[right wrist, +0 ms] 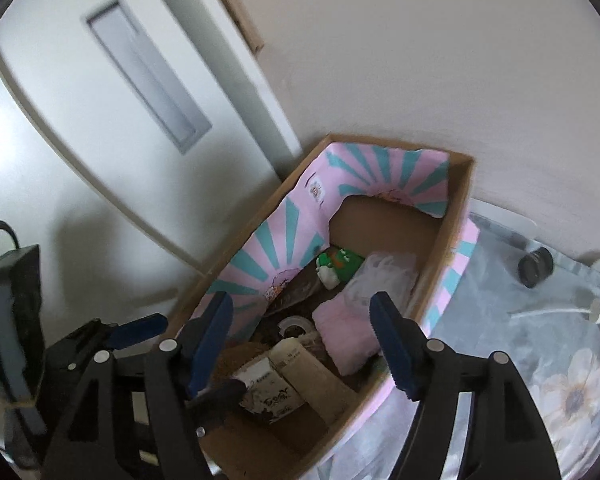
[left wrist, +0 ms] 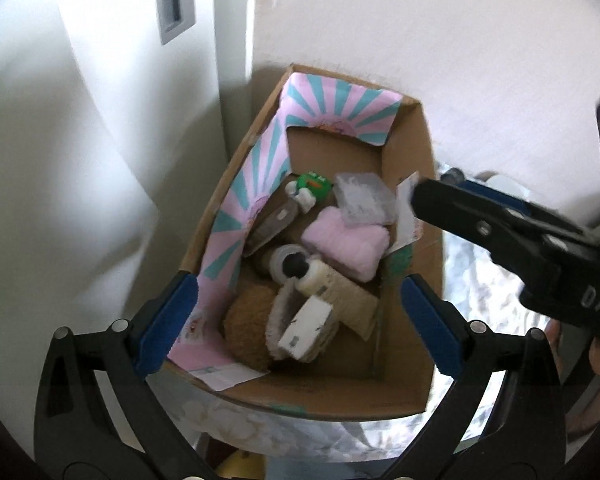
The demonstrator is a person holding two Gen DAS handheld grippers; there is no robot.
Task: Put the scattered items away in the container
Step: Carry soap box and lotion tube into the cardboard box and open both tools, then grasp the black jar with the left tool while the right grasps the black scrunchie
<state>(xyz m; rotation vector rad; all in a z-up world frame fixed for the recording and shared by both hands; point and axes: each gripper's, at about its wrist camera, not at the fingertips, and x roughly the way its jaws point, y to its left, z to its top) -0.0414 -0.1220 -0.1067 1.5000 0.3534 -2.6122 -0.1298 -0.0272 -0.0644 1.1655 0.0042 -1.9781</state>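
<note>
A cardboard box (left wrist: 414, 216) with a pink and teal striped lining stands on a flowered cloth by the wall. It holds a pink towel (left wrist: 346, 242), a clear plastic case (left wrist: 364, 198), a green toy (left wrist: 312, 184), a brown plush (left wrist: 248, 320), a cream bottle (left wrist: 332, 284) and a white carton (left wrist: 306, 328). My left gripper (left wrist: 300, 320) is open and empty above the near end of the box. My right gripper (right wrist: 304, 344) is open and empty over the box (right wrist: 444, 256); it reaches in from the right in the left wrist view (left wrist: 432, 196).
A black round cap (right wrist: 536, 268) and a white pump tube (right wrist: 560, 310) lie on the flowered cloth (right wrist: 540, 360) right of the box. A white door (right wrist: 120, 100) stands to the left. A dark device with a cable (right wrist: 12, 320) sits at far left.
</note>
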